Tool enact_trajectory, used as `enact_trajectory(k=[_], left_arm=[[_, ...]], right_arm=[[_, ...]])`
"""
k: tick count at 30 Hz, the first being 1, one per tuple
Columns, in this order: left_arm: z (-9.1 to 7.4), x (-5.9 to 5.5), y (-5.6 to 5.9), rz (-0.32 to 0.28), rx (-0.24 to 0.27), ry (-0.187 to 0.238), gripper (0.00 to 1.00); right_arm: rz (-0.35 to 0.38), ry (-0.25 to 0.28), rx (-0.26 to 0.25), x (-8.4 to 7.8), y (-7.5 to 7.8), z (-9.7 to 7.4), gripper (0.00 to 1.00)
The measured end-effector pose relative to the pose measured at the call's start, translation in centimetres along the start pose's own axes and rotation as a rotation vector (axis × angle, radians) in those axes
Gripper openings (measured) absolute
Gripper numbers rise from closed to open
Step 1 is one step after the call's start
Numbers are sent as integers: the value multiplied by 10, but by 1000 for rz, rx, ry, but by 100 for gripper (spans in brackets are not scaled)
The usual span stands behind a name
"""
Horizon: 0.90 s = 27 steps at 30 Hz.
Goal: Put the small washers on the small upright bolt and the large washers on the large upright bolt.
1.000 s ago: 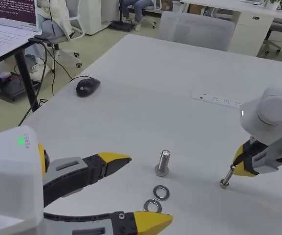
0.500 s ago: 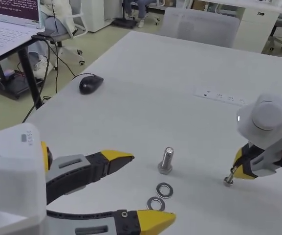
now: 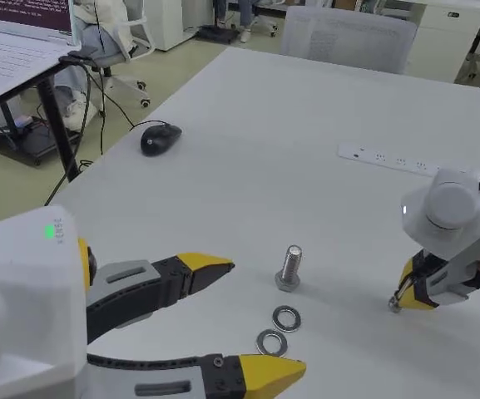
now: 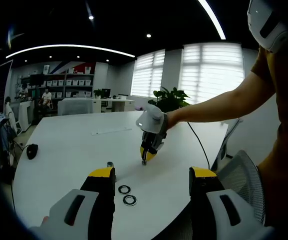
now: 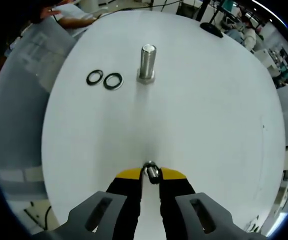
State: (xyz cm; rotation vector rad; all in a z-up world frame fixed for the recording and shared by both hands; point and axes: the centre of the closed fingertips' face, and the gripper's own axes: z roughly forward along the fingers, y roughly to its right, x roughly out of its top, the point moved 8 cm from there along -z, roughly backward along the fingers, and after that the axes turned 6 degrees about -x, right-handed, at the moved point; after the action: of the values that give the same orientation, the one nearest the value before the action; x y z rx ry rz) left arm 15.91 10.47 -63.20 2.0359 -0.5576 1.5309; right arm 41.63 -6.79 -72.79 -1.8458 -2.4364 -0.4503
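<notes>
Step in hand looks like prep, not threading: no washer is on either bolt yet. The right gripper (image 3: 408,298), lower right of the head view, has its jaws clenched on the small bolt (image 3: 395,305), top end pinched, foot on the table (image 3: 248,108); in the right gripper view the bolt head (image 5: 150,172) sits btw the yellow tips at bottom centre. The large bolt (image 3: 289,268) stands upright, free, centre-low in the head view. Two washers (image 3: 286,317) lie flat just below it, side by side, nearly touching; can't tell which is small vs large. The left gripper (image 3: 260,316), lower left, hangs w/ jaws released and wide, nothing held, tips near the washers. Next move, prob.: let go of the small bolt if it stands alone, then lower the left jaws and nip one washer by its edge. Thin and flat on a smooth top, so likely to slide. Writing: laptop screen (image 3: 23,12), upper left, has text lines, too small to read; no brand legible on the mouse (image 3: 160,138) or power strip (image 3: 389,160).
</notes>
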Motion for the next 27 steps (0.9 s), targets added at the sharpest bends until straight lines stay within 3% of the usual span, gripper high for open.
enact_trajectory(k=[8,14,21,27], left_arm=[[0,-1,-1,-1,6,-7,59],[0,1,-2,0,7,-5,59],[1,1,-2,3,2,-7,59],[2,3,-1,10,-5,-4,59]], right_arm=[[-8,-10,-1,-4,-1,6,14],[8,11,2,-6,-2,3,17],[38,30,-22,-11,-3,-12,17],[58,24,-44,-18,-16,-28,17]])
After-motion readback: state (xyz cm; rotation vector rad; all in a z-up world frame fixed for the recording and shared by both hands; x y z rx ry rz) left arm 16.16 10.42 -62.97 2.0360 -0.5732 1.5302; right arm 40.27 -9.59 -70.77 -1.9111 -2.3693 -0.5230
